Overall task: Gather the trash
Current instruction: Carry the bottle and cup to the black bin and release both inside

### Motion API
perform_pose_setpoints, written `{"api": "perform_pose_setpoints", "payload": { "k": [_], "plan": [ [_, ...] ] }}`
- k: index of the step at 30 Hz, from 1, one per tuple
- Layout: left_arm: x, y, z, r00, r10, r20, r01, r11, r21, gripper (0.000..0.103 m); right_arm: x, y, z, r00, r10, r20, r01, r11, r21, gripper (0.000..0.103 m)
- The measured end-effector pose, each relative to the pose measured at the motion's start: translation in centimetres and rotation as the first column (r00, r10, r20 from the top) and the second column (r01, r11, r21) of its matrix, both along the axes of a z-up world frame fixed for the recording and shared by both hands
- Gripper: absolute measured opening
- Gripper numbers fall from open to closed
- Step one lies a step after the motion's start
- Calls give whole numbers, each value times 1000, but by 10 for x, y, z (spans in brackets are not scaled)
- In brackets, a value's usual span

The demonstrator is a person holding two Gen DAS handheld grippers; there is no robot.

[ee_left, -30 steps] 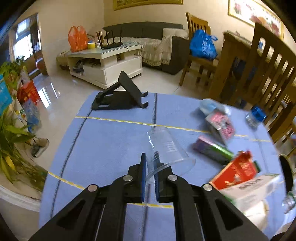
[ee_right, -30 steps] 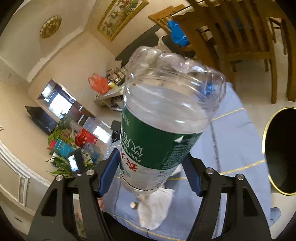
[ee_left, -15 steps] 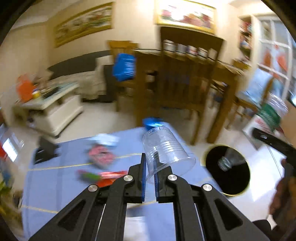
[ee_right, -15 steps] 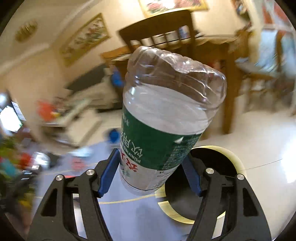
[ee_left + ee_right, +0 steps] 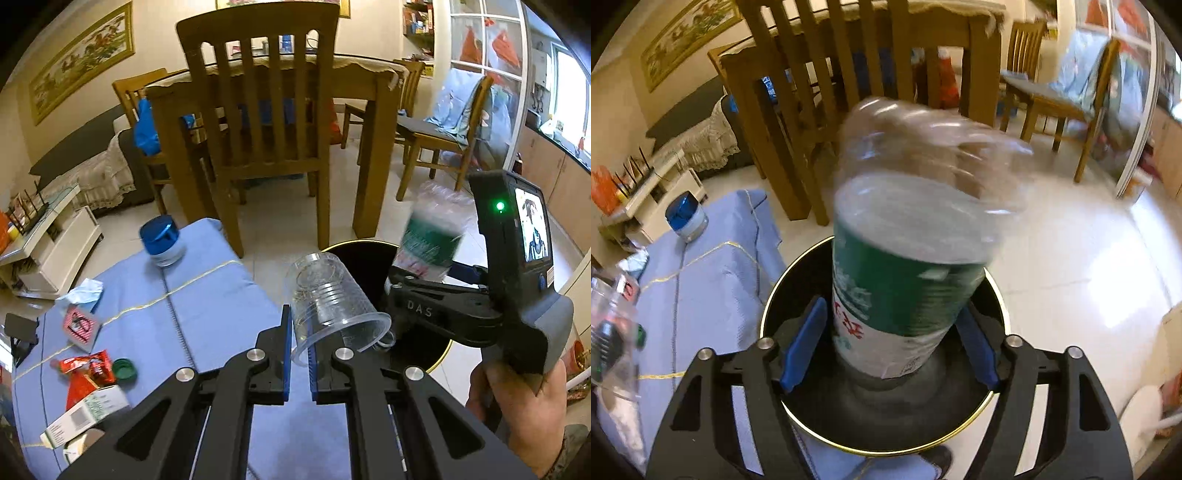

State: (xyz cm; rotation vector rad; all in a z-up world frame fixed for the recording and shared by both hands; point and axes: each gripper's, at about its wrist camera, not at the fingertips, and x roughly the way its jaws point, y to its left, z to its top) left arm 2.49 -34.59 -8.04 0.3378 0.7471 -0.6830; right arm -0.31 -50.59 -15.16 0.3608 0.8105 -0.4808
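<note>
Right gripper [image 5: 890,349] just widened — bottle [image 5: 905,258] loose over black bin [image 5: 768,314]; left gripper [image 5: 299,354] pinches cup [image 5: 332,299].

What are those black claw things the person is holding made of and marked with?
Each is a black plastic frame with silver bolts and two blue ribbed pads. The left gripper shows this up close. The right gripper has a grey pistol handle, "DAS" lettering, a green light and a small screen.

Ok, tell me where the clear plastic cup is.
Centre of the left wrist view: the clear plastic cup is pinched by its rim in the left gripper, at the black bin's near edge.
</note>
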Motion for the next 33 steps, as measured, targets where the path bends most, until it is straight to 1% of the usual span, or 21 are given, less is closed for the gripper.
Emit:
{"api": "perform_pose_setpoints", "payload": {
  "k": [1,6,8,10,12,17,22,23,25,27,28,29,33],
  "plan": [
    [0,-4,-1,1000,-3,1,3,1000,6,6,0,-1,1,1000,-10,0,10,1000,-2,82],
    [0,-18,-4,1000,-16,-4,16,1000,19,7,0,-3,4,999,-23,33,22,999,28,83],
    [0,-22,-5,1000,-21,-4,21,1000,21,7,-10,-11,10,998,-37,46,35,999,40,84],
    [0,-25,-7,1000,-25,-5,25,999,24,7,-19,-17,16,996,-62,58,59,997,41,89],
    [2,-30,-9,999,-32,-8,32,999,30,8,-28,-25,21,992,-103,71,101,994,37,92],
    [12,-52,-12,998,-57,-17,58,998,33,9,-43,-37,26,977,-184,109,180,982,52,92],
    [23,-69,-17,994,-86,-61,87,996,17,9,-55,-46,27,963,-240,121,235,971,51,93],
    [24,-71,-18,994,-90,-67,92,996,15,11,-56,-48,27,961,-249,122,245,968,52,93],
    [24,-72,-20,993,-92,-78,93,996,10,20,-59,-49,28,958,-259,125,255,966,50,94],
    [23,-70,-21,994,-84,-69,85,996,2,52,-60,-49,29,956,-265,128,261,964,43,94],
    [21,-68,-20,996,-76,-50,76,997,-2,57,-60,-48,29,955,-266,129,263,964,38,94],
    [19,-67,-20,996,-77,-38,77,997,-3,59,-61,-48,30,955,-266,131,264,964,34,95],
    [19,-68,-18,995,-91,-49,91,996,2,59,-64,-47,31,950,-277,142,275,961,36,95]
  ]
}}
